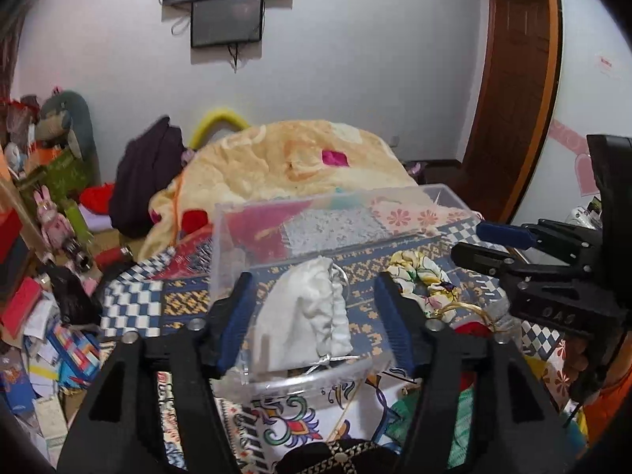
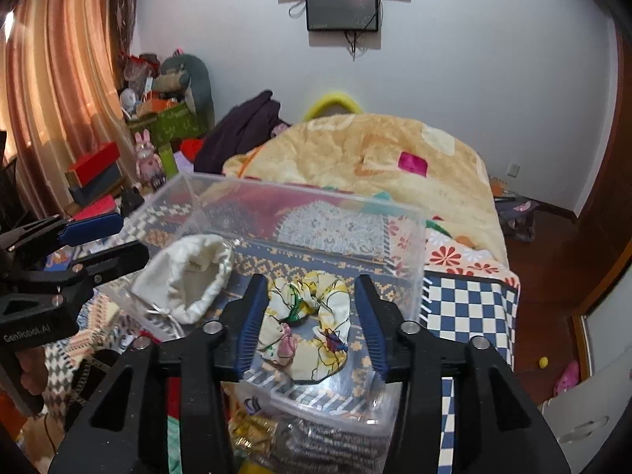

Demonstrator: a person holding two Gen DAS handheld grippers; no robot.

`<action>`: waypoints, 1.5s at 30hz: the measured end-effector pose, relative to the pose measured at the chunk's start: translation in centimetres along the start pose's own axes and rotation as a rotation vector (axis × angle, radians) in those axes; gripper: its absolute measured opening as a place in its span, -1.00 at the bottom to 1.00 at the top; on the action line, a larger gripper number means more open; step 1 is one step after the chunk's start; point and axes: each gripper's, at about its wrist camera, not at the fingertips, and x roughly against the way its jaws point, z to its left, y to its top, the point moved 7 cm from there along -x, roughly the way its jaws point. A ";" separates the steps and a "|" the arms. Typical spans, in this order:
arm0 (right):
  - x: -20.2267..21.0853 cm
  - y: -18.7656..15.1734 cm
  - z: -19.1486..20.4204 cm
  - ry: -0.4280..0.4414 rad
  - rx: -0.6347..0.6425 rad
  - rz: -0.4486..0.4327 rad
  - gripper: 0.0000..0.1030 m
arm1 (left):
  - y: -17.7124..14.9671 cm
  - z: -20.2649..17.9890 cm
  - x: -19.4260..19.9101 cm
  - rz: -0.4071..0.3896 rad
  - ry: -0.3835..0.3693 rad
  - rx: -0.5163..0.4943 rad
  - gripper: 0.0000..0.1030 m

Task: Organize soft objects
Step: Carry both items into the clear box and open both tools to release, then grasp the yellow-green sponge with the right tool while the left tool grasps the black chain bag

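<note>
A clear plastic box (image 1: 252, 245) (image 2: 410, 260) stands on the patterned bedspread. In it lie a white drawstring pouch (image 1: 312, 316) (image 2: 189, 276) on the left and a floral scrunchie (image 2: 304, 324) (image 1: 422, 280) on the right. My left gripper (image 1: 316, 316) is open, its blue-padded fingers either side of the pouch above the box's near wall. My right gripper (image 2: 310, 320) is open, its fingers either side of the scrunchie. Each gripper shows in the other's view: the right one (image 1: 489, 241), the left one (image 2: 106, 237).
A folded yellow blanket (image 1: 300, 158) (image 2: 375, 154) lies behind the box. A dark garment (image 1: 146, 173) lies further left. Boxes, toys and papers (image 1: 51, 308) clutter the left side. Small items (image 2: 252, 434) lie in front of the box. A wooden door (image 1: 513, 91) stands at the right.
</note>
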 end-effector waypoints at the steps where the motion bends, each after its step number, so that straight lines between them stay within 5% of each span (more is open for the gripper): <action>1: 0.6 0.1 0.0 -0.001 -0.002 -0.014 -0.06 | 0.1 -0.1 0.7 -0.018 0.008 -0.008 0.34; 11: 6.6 -0.5 1.4 0.022 0.012 -0.158 0.19 | -1.4 -0.8 5.5 -0.113 0.016 -0.042 0.81; 15: 7.7 -2.0 2.1 -0.001 0.020 -0.182 0.21 | -2.9 -1.2 6.6 -0.114 -0.010 -0.025 0.83; 34: 4.6 -10.1 2.3 0.024 -0.105 -0.044 0.21 | -12.4 -2.1 6.5 -0.005 -0.075 0.076 0.82; 37: 4.1 -10.8 2.3 0.028 -0.122 -0.028 0.15 | -13.0 -2.7 6.2 0.007 -0.088 0.053 0.65; 45: 3.1 -11.9 3.4 0.058 -0.103 0.006 -0.40 | -14.5 -3.0 4.7 0.078 -0.137 0.064 0.04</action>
